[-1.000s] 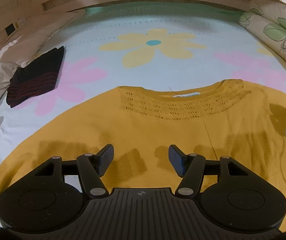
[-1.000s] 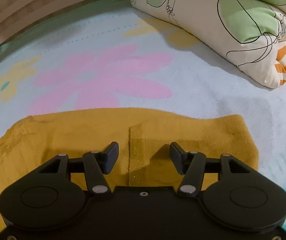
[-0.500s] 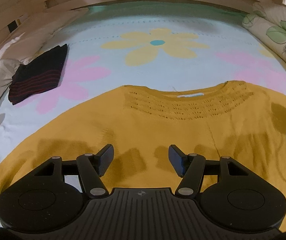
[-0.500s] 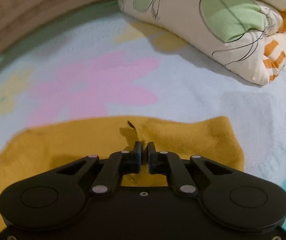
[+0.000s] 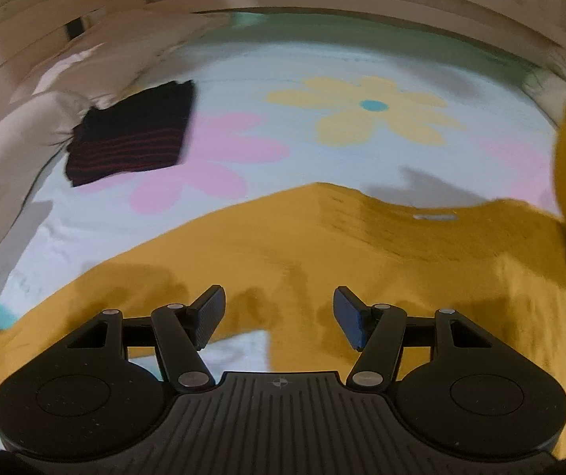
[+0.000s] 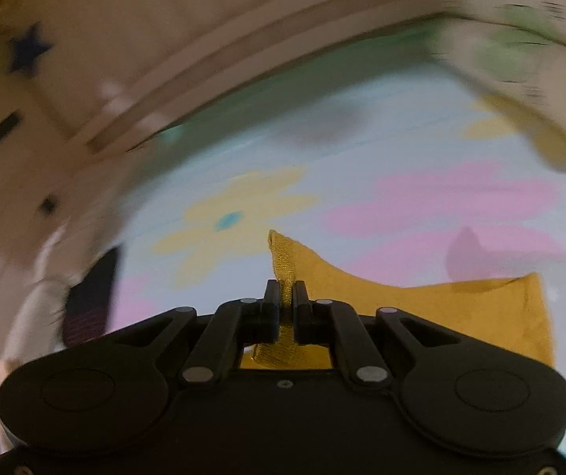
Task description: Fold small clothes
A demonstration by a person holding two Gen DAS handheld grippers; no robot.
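A mustard-yellow knit sweater (image 5: 322, 261) lies spread across a bed sheet (image 5: 322, 59) printed with big yellow and pink flowers. Its sleeve (image 6: 421, 304) on the right side is lifted off the bed, its ribbed cuff pinched between the closed fingers of the right gripper (image 6: 287, 304); the cuff stands up above the jaws and the rest of the sleeve hangs back toward the bed. The left gripper (image 5: 279, 312) hovers over the sweater's lower body with its jaws about half open and nothing between them. A folded dark garment with red stripes (image 5: 132, 134) rests at the far left of the bed beside a white pillow (image 5: 18, 146). Both views are blurred.
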